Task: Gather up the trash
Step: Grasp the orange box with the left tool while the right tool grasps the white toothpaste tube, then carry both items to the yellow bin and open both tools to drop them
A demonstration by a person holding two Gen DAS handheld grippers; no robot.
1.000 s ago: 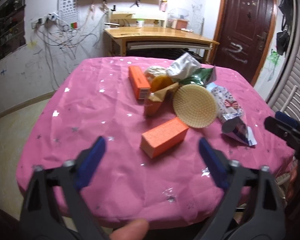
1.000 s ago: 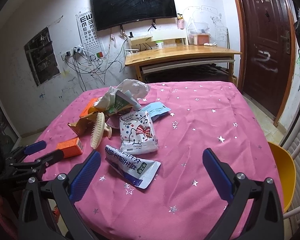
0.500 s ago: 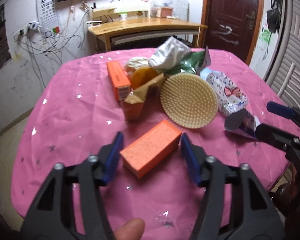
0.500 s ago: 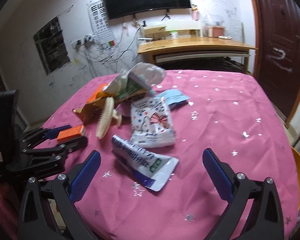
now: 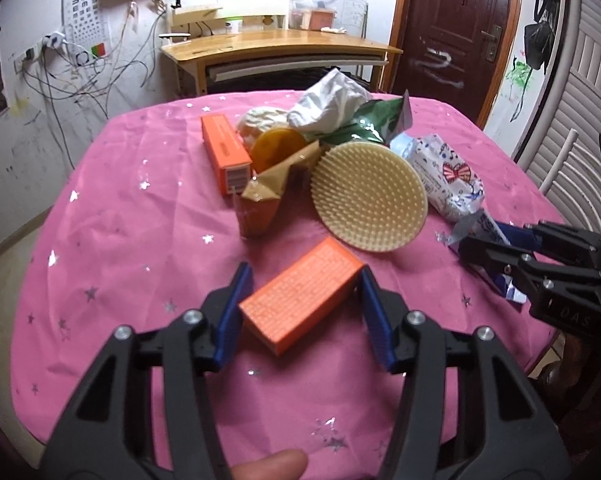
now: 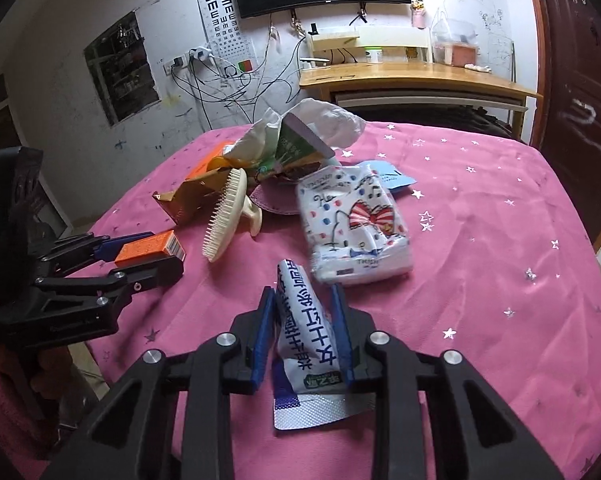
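Left hand-held gripper is bracketing the near orange box; its blue pads are sitting at the box's two sides, seemingly touching, though a firm clamp cannot be confirmed. The box is lying flat on the pink surface, long axis running diagonally from near-left to far-right, so the grip is falling obliquely across it and the box may twist on lifting. Just beyond are lying a brown carton, a second orange box and a round bristled brush, near but apart from the held box. Right hand-held gripper is clenching a blue-and-white printed pouch, long axis lying along its fingers. A patterned tissue pack is lying just beyond the pouch tip, not obstructing a lift.
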